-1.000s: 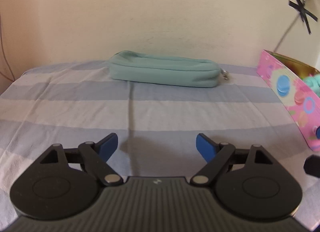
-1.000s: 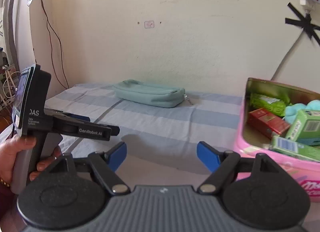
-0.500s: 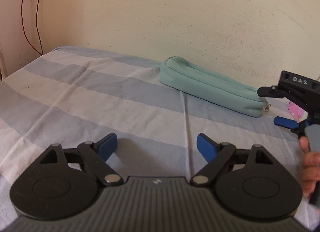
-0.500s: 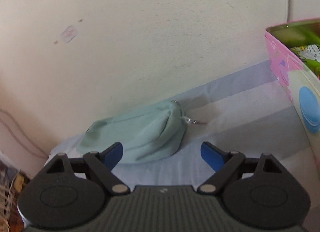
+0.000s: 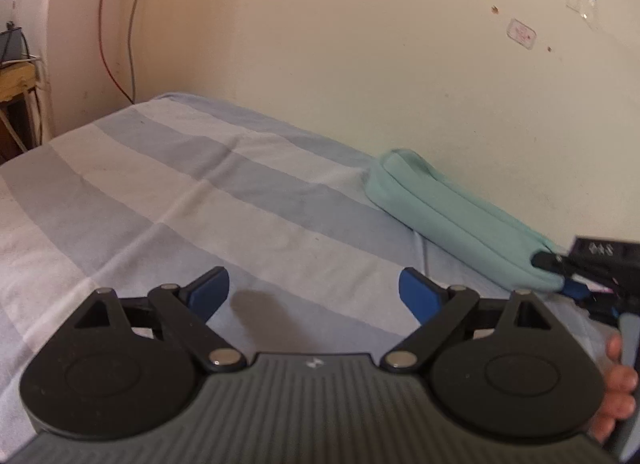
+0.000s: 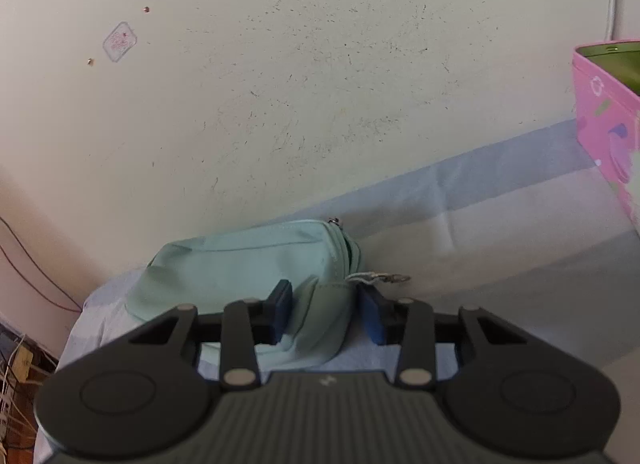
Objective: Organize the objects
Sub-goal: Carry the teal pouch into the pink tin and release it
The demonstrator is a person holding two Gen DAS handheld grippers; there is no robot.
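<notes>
right fingers: the right gripper [image 6: 326, 314] is closing on the zipper end of the mint pouch [image 6: 248, 276]. Blue pads flank a fold of its fabric; the left pad looks pressed into the cloth, the right pad [image 6: 374, 320] sits just beside it. Contact on that side is unclear.
left fingers: the left gripper [image 5: 314, 290] is spread and opening, nothing between the pads, only striped sheet under it.
pouch location: lying on its side on the bed [image 5: 168, 200], against the wall, well apart from the left fingers and at the tip of the right ones.
handling: soft fabric, looks light, deforms under the pinch. I'd expect it to sag and swing when lifted by one end. Cloth is grippy, slip risk low.
grip point: a bunched end fold works. Keep off the metal zipper pull [image 6: 380, 277], which lies loose right by the right pad and could snag.
contents: unknown, pouch looks zipped, so weight is a guess.
pink box [image 6: 608, 124]: cut off at the right edge, only a corner and green lining show; interior not visible.
hard to see: far end of the pouch is hidden behind the gripper body in the right view; in the left view the right gripper and a hand [image 5: 618, 384] are clipped at the frame edge.
</notes>
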